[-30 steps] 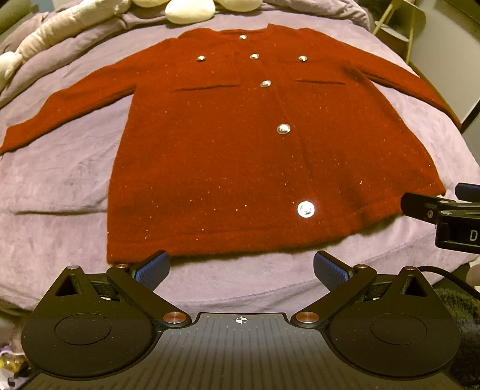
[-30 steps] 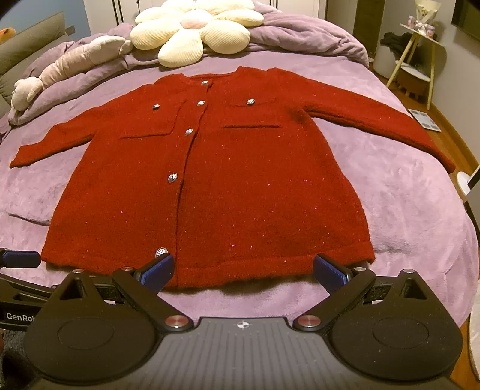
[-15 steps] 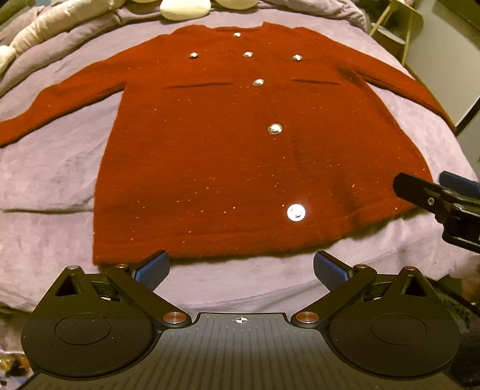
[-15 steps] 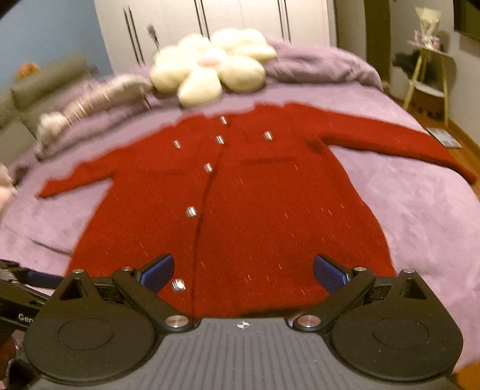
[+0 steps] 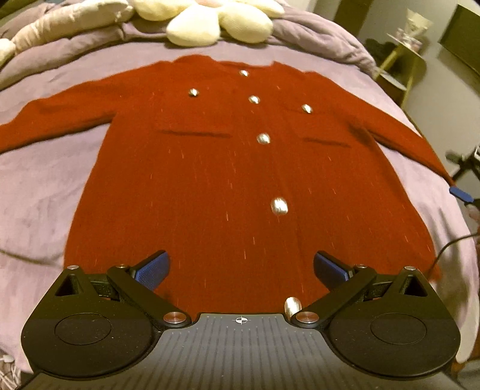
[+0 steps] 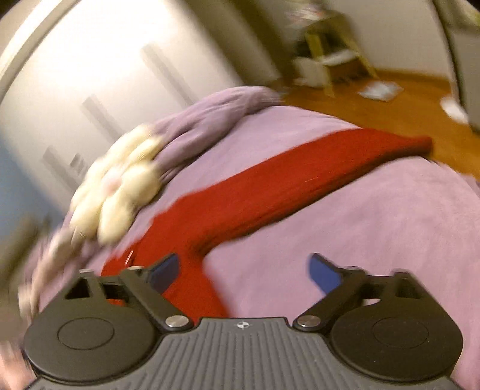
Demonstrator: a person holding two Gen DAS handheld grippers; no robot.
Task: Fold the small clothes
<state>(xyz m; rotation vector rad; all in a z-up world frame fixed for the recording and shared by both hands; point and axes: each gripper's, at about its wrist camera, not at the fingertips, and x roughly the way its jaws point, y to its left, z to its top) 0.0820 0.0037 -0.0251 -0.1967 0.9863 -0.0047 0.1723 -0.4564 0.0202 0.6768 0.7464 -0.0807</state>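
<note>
A red cardigan (image 5: 228, 186) with silver buttons lies flat, front up, on a purple bed cover (image 5: 39, 186), sleeves spread out. My left gripper (image 5: 241, 268) is open and empty, low over the cardigan's hem near the middle. In the blurred right wrist view the cardigan's right sleeve (image 6: 300, 177) runs towards the bed's edge. My right gripper (image 6: 243, 270) is open and empty, near the sleeve's armpit. A blue fingertip (image 5: 460, 194) of the right gripper shows at the far right of the left wrist view.
A cream flower-shaped pillow (image 5: 216, 21) and bunched purple bedding lie at the head of the bed. A small side table (image 6: 333, 54) stands on the wooden floor (image 6: 390, 111) beyond the bed's right edge. White wardrobe doors (image 6: 120, 66) stand behind.
My left gripper has moved forward over the hem. My right gripper has swung right and forward, from the hem to the right sleeve. Both stayed open.
</note>
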